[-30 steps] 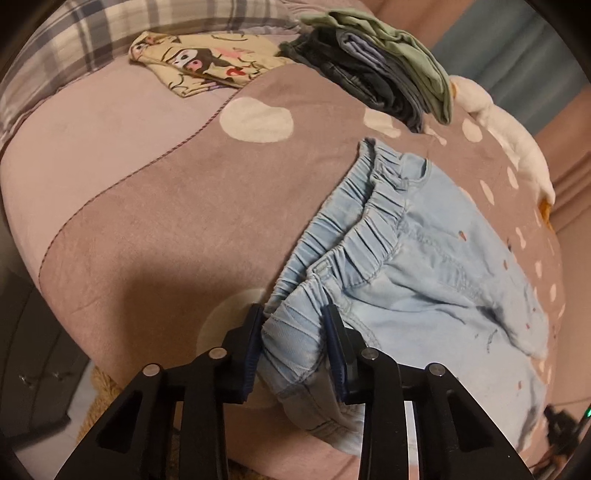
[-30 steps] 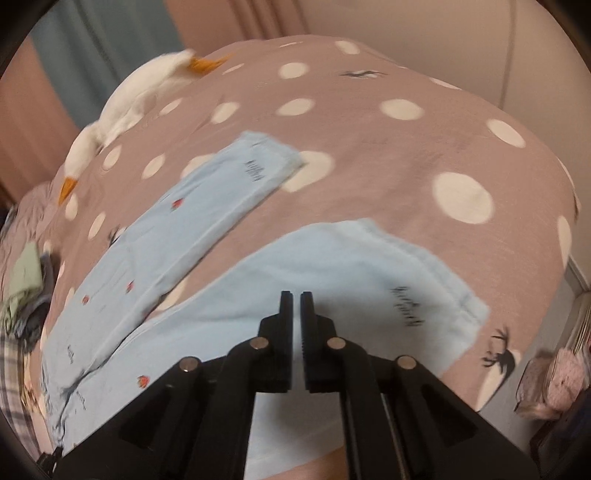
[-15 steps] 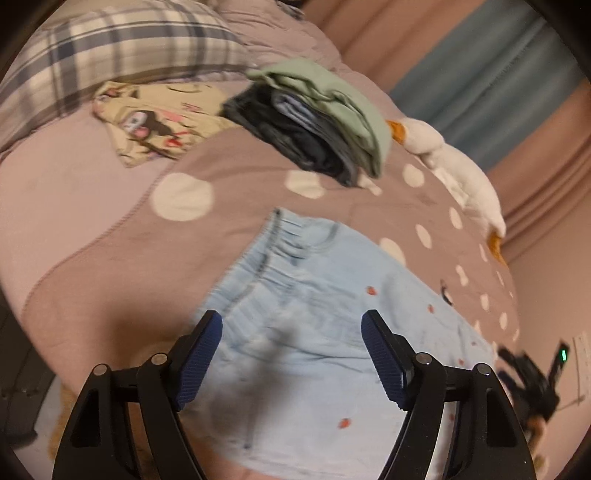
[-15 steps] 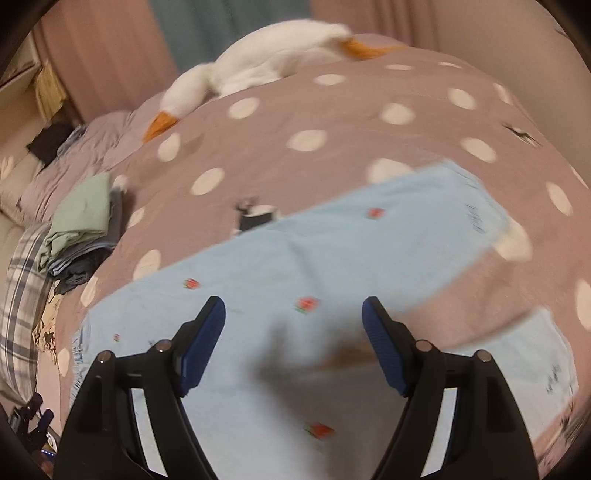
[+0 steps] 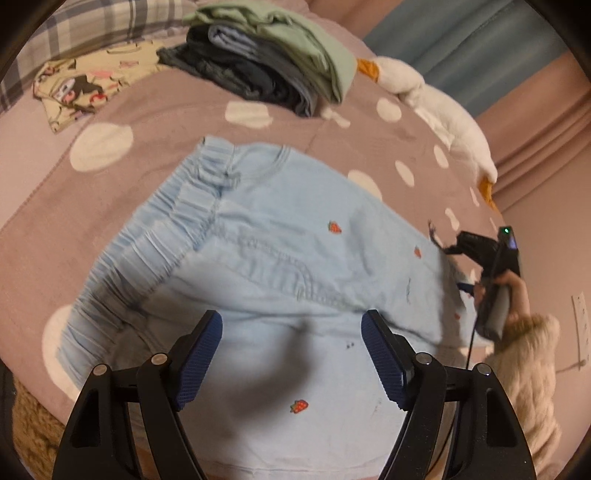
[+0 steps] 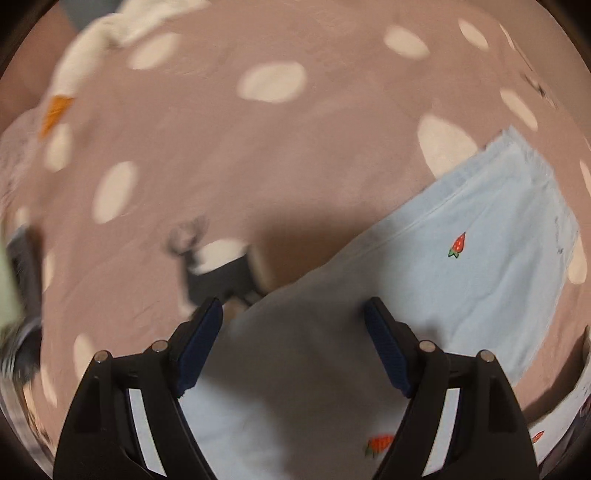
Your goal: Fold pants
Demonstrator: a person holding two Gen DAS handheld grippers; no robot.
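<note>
Light blue pants [image 5: 280, 229] with small strawberry prints lie flat on the brown dotted blanket [image 5: 155, 122], their gathered waistband at the upper left. My left gripper [image 5: 291, 325] hovers open over the seat of the pants, with nothing between its pads. At the pants' right edge the right gripper [image 5: 456, 268] shows, held by a hand in a fuzzy cream sleeve. In the blurred right wrist view, a pants leg [image 6: 461, 288] runs off to the right. My right gripper [image 6: 293, 312] hangs over its upper edge, jaws opening and apart from the cloth.
A stack of folded clothes [image 5: 266, 62] sits at the far side, with a cream patterned garment [image 5: 81, 88] and a plaid pillow [image 5: 92, 22] to its left. A white plush goose [image 5: 439, 107] lies along the far right of the blanket.
My left gripper let go of the waistband, opened and drew back over the pants. My right gripper went from shut to open and swept along the leg toward the waist end.
</note>
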